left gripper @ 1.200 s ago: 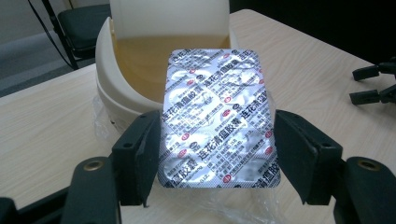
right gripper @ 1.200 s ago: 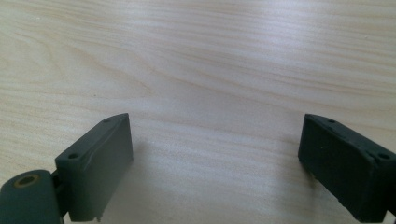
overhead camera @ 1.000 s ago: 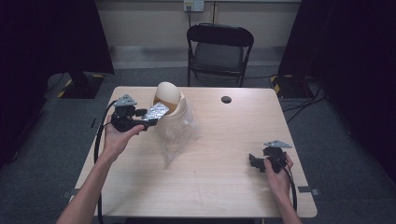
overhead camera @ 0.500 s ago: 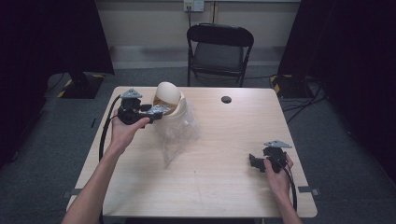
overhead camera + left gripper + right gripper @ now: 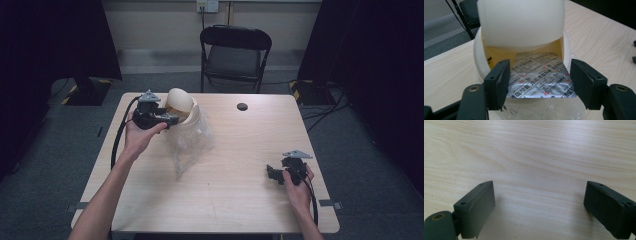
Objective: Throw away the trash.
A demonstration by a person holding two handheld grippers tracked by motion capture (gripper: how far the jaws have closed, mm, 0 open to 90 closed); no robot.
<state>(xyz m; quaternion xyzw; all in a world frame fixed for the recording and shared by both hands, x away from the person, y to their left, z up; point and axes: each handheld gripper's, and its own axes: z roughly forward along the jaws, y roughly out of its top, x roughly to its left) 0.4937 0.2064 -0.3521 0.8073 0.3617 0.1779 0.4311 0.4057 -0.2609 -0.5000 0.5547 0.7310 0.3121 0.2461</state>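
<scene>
A silver foil blister pack point(image 5: 541, 77) with red and black print is held flat between the jaws of my left gripper point(image 5: 540, 85), which is shut on it. The pack's far end reaches into the mouth of a cream round container point(image 5: 480, 52), under its tilted lid point(image 5: 521, 22). In the high view the left gripper point(image 5: 170, 119) is right against the container point(image 5: 182, 107) at the table's back left. My right gripper point(image 5: 272, 173) rests low at the front right with its jaws wide apart; nothing is between them over the bare wood point(image 5: 539, 207).
A crumpled clear plastic bag point(image 5: 192, 145) lies against the container's near side. A small black round object point(image 5: 242, 106) sits near the table's far edge. A black folding chair point(image 5: 235, 50) stands behind the light wooden table point(image 5: 225, 210).
My left gripper has carried the blister pack to the right and slightly away, up to the container's mouth. The right gripper has stayed where it was.
</scene>
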